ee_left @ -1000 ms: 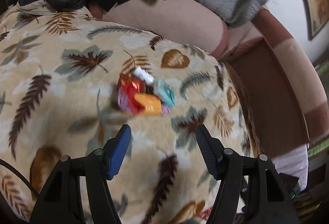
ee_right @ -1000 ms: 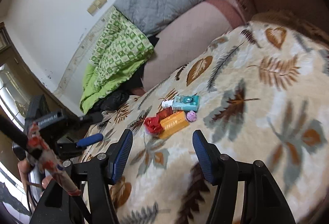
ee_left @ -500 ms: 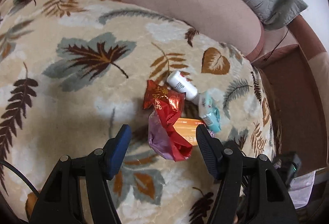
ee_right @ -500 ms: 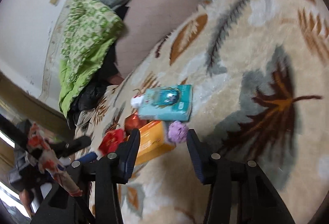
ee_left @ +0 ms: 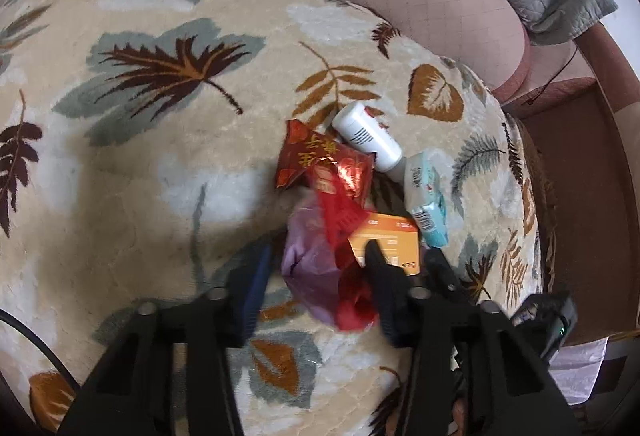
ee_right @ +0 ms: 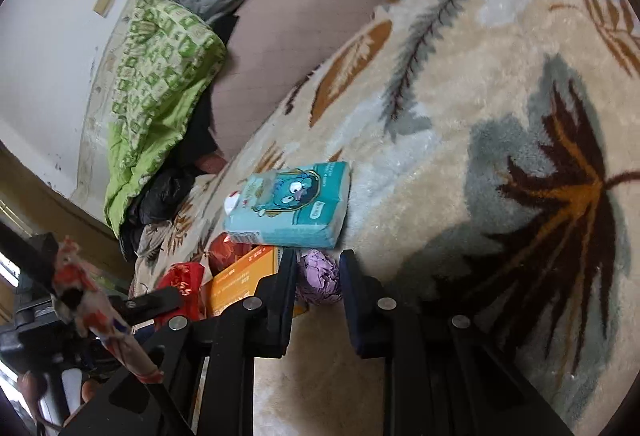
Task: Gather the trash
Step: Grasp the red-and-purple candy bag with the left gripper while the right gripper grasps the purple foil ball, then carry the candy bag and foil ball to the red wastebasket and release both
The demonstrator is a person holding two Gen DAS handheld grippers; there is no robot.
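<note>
Your left gripper is a matte black frame of flat angular struts, each joint pinned by a round silver screw. Its left finger carries a blue ribbed pad; the right finger looks black from this side. A thin black cable curves along the near left edge.

Your right gripper has the same black struts and silver screws, with a dark blue pad on its right finger. Seen from there, the left unit's handle is wrapped in red-and-white patterned tape.
</note>
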